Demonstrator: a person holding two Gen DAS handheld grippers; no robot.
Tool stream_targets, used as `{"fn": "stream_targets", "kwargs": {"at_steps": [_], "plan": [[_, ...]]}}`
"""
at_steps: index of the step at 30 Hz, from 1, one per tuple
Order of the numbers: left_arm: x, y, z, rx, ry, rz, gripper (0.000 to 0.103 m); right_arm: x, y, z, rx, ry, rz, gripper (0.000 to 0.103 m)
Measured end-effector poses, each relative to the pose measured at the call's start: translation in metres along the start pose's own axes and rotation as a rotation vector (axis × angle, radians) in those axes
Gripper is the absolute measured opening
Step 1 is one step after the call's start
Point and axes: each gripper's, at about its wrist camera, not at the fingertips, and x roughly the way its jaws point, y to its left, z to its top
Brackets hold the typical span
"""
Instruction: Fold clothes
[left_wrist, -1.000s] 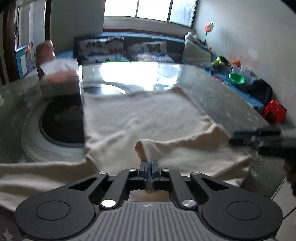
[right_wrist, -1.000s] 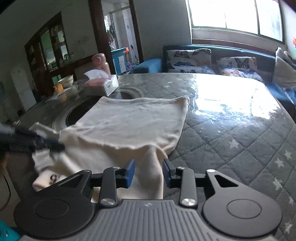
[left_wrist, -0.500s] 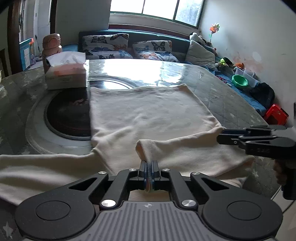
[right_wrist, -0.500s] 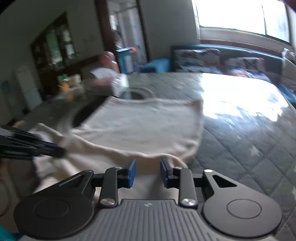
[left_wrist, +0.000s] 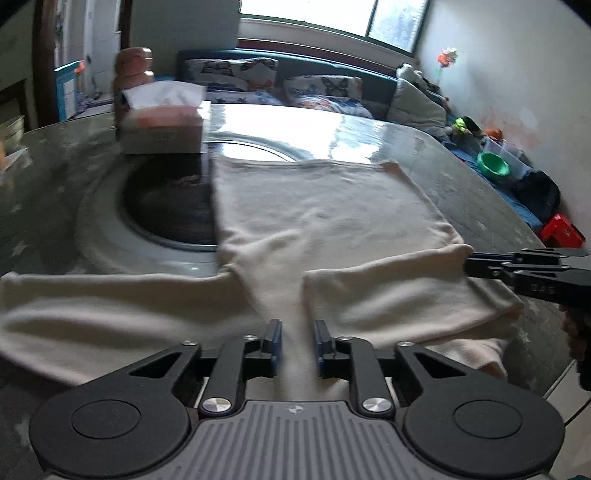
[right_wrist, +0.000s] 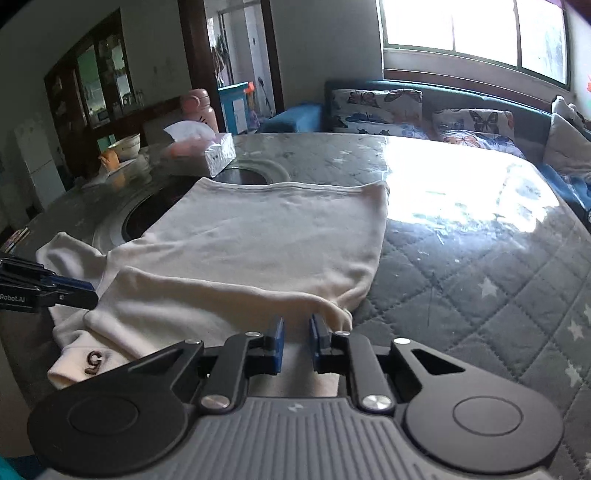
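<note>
A cream long-sleeved garment (left_wrist: 325, 214) lies flat on the quilted table. Its right sleeve (left_wrist: 399, 295) is folded across the near part of the body. Its left sleeve (left_wrist: 92, 306) stretches out to the left. My left gripper (left_wrist: 295, 345) is open above the cloth at the near edge and holds nothing. My right gripper (right_wrist: 294, 343) is open over the near right corner of the garment (right_wrist: 266, 251). It also shows at the right edge of the left wrist view (left_wrist: 517, 266). The left gripper shows at the left edge of the right wrist view (right_wrist: 48, 288).
A tissue box (left_wrist: 162, 125) and a pink bottle (left_wrist: 133, 70) stand at the far left of the table (right_wrist: 480, 266). A round dark inset (left_wrist: 166, 210) lies partly under the garment. A sofa with cushions (left_wrist: 295, 85) stands behind. A bowl (right_wrist: 125, 144) sits on the far left.
My left gripper was shut on the end of the right sleeve; it has opened and let the sleeve drop onto the body. My right gripper stayed open near the right corner.
</note>
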Motion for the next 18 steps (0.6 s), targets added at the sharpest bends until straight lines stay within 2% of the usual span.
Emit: {"fn": "stream_targets", "kwargs": {"at_steps": [1,3,4,11,14,18], "plan": [[-0.002,0.005,-0.001,-0.010,-0.004,0.014,0.036,-0.002,0.004,0.002,-0.011,-0.002,0.008,0.016],[-0.007,0.015,-0.003,-0.030,-0.011,0.042,0.043,-0.004,0.016,0.009,-0.048,0.000,0.037,0.019],[-0.010,0.020,-0.003,-0.039,-0.015,0.056,0.043,-0.003,0.024,0.011,-0.070,0.002,0.057,0.022],[-0.027,0.058,-0.009,-0.116,-0.044,0.157,0.050,0.025,0.089,0.024,-0.243,0.061,0.214,0.022],[-0.035,0.080,-0.012,-0.156,-0.067,0.220,0.051,0.037,0.113,0.027,-0.303,0.072,0.246,0.022],[-0.042,0.110,-0.015,-0.231,-0.089,0.295,0.054,0.054,0.129,0.028,-0.322,0.115,0.263,0.022]]}}
